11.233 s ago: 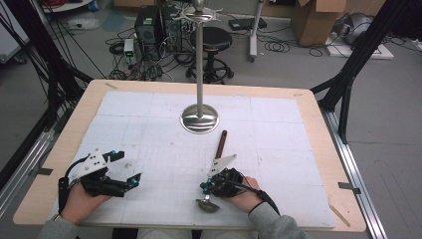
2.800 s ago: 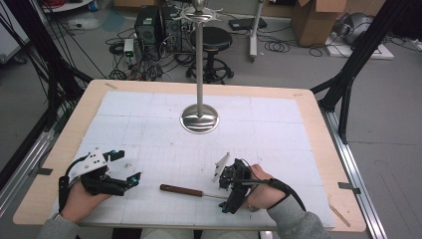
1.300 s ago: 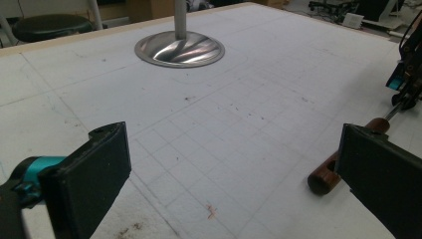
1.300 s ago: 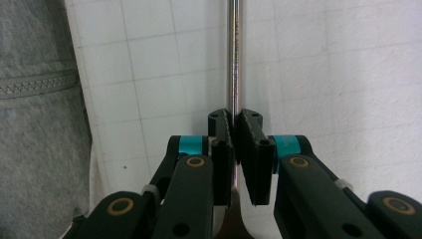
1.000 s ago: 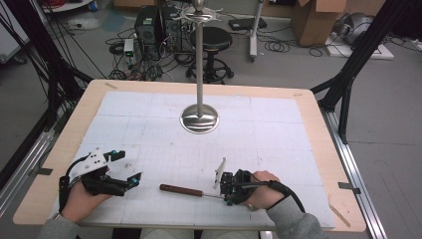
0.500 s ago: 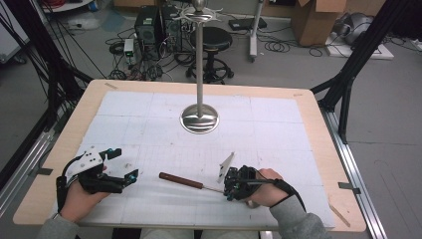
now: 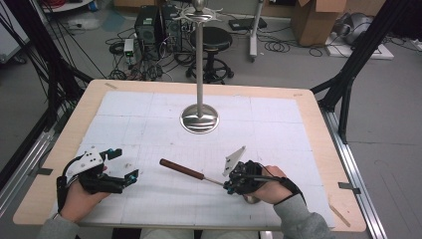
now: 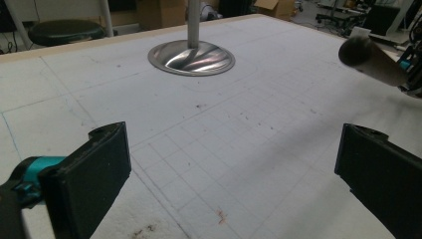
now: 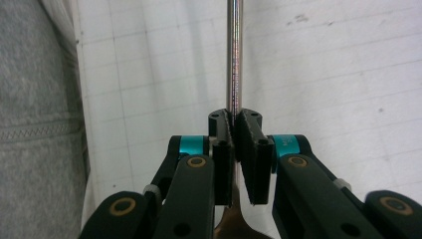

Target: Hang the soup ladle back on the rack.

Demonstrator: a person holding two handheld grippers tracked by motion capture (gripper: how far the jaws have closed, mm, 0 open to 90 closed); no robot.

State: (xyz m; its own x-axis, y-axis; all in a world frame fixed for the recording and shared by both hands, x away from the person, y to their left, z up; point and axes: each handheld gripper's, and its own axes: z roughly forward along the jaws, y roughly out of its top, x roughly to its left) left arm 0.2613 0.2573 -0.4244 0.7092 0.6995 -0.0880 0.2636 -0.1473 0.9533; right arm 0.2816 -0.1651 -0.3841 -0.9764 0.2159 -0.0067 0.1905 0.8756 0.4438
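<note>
**One ladle, one tall stand: lift it slow and keep it tight**

One hand-held gripper, the right one (image 7: 233, 185), has its jaws squeezed together on the thin metal stem of the ladle (image 7: 199, 175). The grip sits low on the stem, close to the bowl. The long brown handle (image 7: 181, 170) sticks out toward the left, over the white mat on the table (image 7: 318, 129).

The left hand-held gripper (image 7: 124, 172) has its jaws wide apart, with nothing in them. It rests near the table's left edge.

The shiny stand (image 7: 199, 118) waits at the back, well apart from the ladle. I think the ladle should hang there. Keep the squeeze firm, because the long handle can swing. Lift slowly and turn the handle end up toward the hooks (image 7: 199, 11).
</note>
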